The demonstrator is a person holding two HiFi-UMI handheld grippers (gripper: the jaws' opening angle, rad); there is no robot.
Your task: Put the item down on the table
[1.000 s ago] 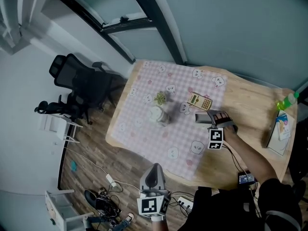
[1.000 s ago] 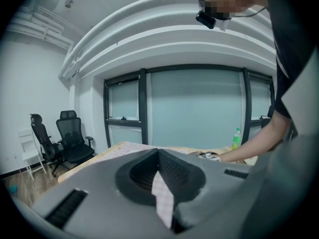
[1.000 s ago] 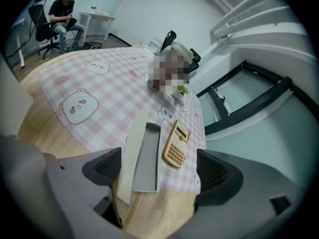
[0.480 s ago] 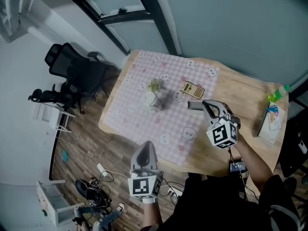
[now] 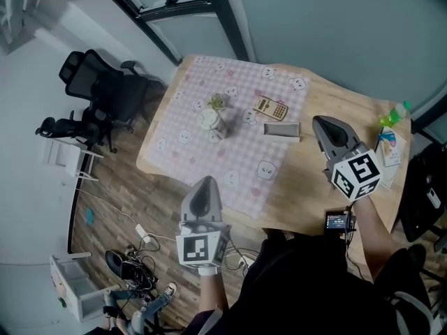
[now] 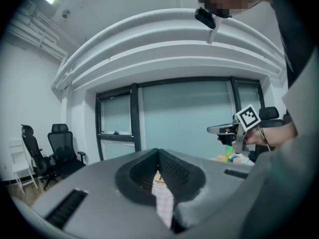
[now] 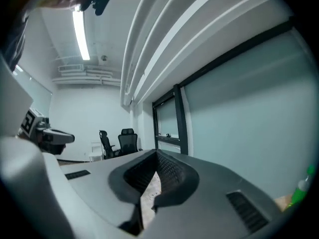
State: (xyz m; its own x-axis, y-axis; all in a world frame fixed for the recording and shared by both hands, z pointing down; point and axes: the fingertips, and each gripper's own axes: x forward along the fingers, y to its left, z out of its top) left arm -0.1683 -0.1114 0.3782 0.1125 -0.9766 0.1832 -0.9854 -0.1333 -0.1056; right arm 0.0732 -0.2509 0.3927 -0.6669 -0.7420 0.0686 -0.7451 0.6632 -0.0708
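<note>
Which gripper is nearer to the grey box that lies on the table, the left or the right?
Right. The right gripper hangs just right of the grey box, over the table's bare wood. The left gripper is farther off, out at the near edge.

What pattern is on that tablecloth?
Pink-and-white checks with small white figures on the tablecloth; clearest in the head view.

**Grey item flat on the table**

The item [image 5: 281, 129] is a slim, grey, oblong block. It lies flat on the wooden table [image 5: 328, 187], near the middle of the top, with its long side running from 9 to 3 o'clock in the head view. It rests at the right edge of the pink checked cloth [image 5: 230, 166], just at 5 o'clock from the calculator [image 5: 270, 108] and apart from it. Nothing grips it.
</note>
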